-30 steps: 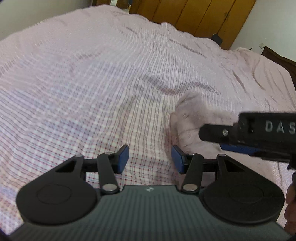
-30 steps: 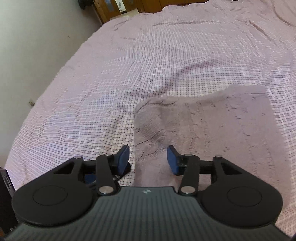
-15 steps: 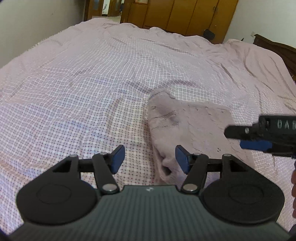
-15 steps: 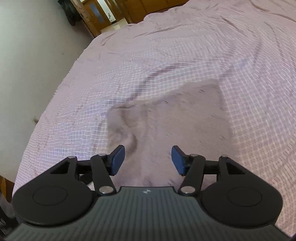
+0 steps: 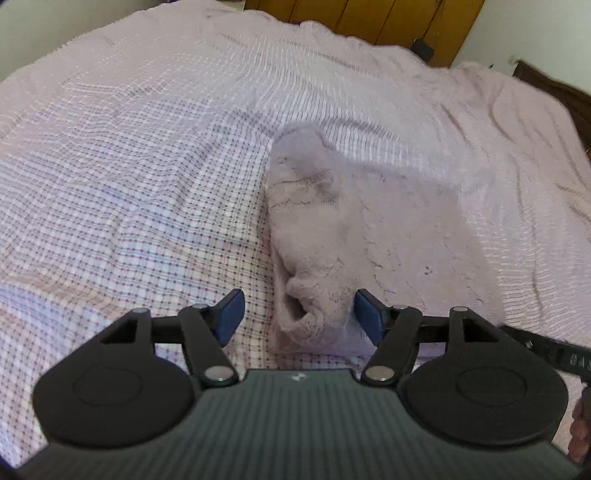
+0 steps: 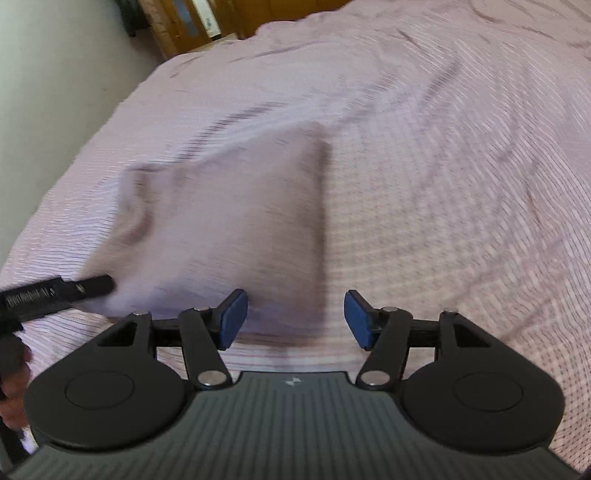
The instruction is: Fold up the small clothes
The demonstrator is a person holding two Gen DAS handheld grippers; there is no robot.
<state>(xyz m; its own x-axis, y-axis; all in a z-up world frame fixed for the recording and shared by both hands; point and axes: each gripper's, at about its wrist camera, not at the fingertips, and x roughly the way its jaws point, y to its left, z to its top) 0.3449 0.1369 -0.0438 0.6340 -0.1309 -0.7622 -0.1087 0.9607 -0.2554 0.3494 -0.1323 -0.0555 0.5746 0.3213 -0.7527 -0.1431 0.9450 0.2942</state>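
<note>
A small fluffy pale-pink garment [image 5: 362, 229] lies folded into a rough rectangle on the checked bed sheet [image 5: 129, 206]. My left gripper [image 5: 298, 316] is open and empty, its blue pads either side of the garment's near left corner, just above it. In the right wrist view the same garment [image 6: 229, 221] is blurred. My right gripper [image 6: 295, 319] is open and empty above the garment's near right corner. The left gripper's finger [image 6: 55, 291] shows at the left edge there.
The pink checked sheet [image 6: 461, 184] covers the whole bed, with creases toward the far side. A wooden wardrobe [image 5: 388, 18] stands beyond the bed. A pale wall [image 6: 55, 74] runs along the bed's left edge. A dark headboard [image 5: 561, 88] is at far right.
Both grippers have drawn back toward the garment's near edge and spread apart, left over the left corner, right over the right. Both stay open. The garment lies still.
</note>
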